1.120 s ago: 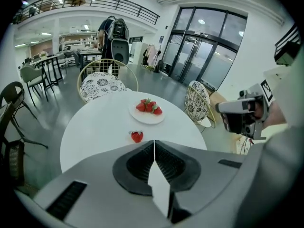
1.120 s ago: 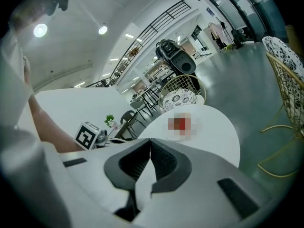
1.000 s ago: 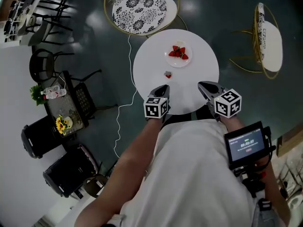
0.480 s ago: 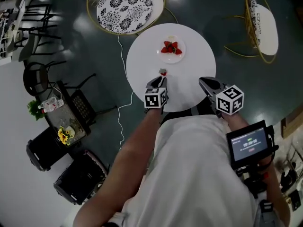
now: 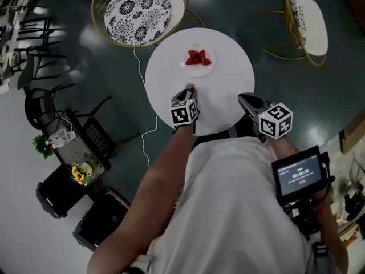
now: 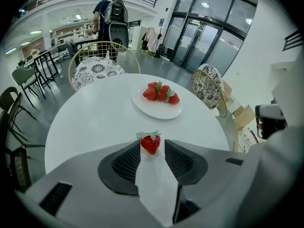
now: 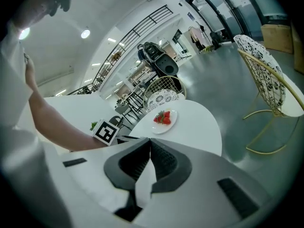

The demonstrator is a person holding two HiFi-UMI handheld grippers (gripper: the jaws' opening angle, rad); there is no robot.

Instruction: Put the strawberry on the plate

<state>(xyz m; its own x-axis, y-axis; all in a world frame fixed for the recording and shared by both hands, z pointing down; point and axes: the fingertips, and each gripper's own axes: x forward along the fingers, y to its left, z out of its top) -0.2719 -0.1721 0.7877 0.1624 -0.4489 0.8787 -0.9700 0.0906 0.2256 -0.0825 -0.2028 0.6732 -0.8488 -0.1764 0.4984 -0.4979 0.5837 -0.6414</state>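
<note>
Head view: left gripper (image 5: 189,92) sat mid-frame over the round white table (image 5: 228,81); right gripper (image 5: 244,100) was at its lower-right edge.
Left gripper view: jaws pinched the strawberry (image 6: 150,143) at their tips; the plate (image 6: 156,112) with more strawberries lay beyond, apart.
Right gripper view: jaws were together, empty.

Dark glossy floor (image 5: 85,50) catching ceiling light. Round white desk (image 5: 228,79) mid-frame, a gold wire chair (image 5: 137,7) upper left, another (image 5: 311,19) upper right — glass doors (image 6: 204,37) beyond.

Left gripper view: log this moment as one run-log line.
left gripper: shut on strawberry | right gripper: shut, empty | plate: ahead, holds three berries | step: strawberry not yet on plate
</note>
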